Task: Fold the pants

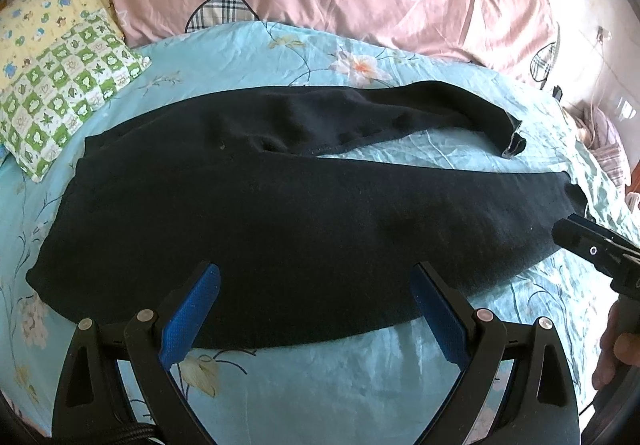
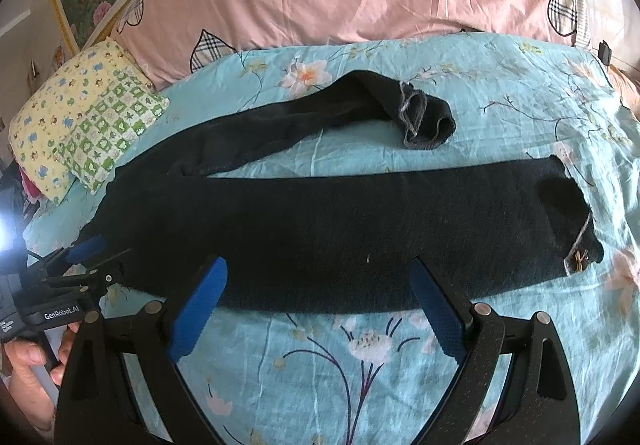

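Left wrist view shows the black pants (image 1: 280, 213) spread flat on the blue floral bedsheet (image 1: 320, 377), waist toward the green-checked pillow (image 1: 60, 101), legs parted and running away from it. Just short of the pants' near edge, the left gripper (image 1: 316, 277) is spread wide, holding nothing. Farther from the pillow, the right gripper (image 2: 320, 277) is likewise wide apart and empty.
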`<action>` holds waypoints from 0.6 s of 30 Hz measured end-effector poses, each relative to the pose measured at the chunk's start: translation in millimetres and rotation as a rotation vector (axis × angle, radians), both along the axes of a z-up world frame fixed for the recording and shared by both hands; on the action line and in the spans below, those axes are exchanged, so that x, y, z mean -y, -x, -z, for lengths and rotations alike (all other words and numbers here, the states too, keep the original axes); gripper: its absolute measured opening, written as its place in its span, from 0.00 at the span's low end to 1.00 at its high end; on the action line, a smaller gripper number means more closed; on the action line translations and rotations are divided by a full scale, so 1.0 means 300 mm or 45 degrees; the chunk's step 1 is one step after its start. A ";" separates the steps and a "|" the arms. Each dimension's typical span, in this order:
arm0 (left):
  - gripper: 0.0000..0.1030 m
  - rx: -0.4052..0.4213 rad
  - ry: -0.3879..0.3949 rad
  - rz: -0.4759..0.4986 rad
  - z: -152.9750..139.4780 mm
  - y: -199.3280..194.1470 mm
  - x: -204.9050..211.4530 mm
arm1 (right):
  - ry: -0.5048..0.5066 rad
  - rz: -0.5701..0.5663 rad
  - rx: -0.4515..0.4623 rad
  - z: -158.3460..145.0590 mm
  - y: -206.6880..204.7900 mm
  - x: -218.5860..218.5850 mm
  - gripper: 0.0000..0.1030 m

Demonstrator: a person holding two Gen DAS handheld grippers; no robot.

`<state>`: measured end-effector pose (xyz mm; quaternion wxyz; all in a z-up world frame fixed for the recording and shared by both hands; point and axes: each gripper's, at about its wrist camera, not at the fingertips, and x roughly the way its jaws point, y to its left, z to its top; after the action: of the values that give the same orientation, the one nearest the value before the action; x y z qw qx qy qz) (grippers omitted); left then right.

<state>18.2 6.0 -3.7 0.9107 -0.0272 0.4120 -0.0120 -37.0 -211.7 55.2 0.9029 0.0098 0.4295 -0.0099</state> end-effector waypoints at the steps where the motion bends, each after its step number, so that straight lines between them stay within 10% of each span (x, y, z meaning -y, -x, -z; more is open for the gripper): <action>1: 0.94 0.001 0.002 0.003 -0.001 -0.001 -0.002 | -0.024 0.004 -0.012 -0.004 -0.006 0.001 0.90; 18: 0.93 0.001 -0.009 0.156 -0.068 -0.178 -0.050 | -0.015 -0.005 0.015 -0.060 -0.133 0.037 0.89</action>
<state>71.7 20.9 16.7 0.9084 0.0014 0.4128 -0.0664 2.9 -222.7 73.1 0.9053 0.0142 0.4244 -0.0056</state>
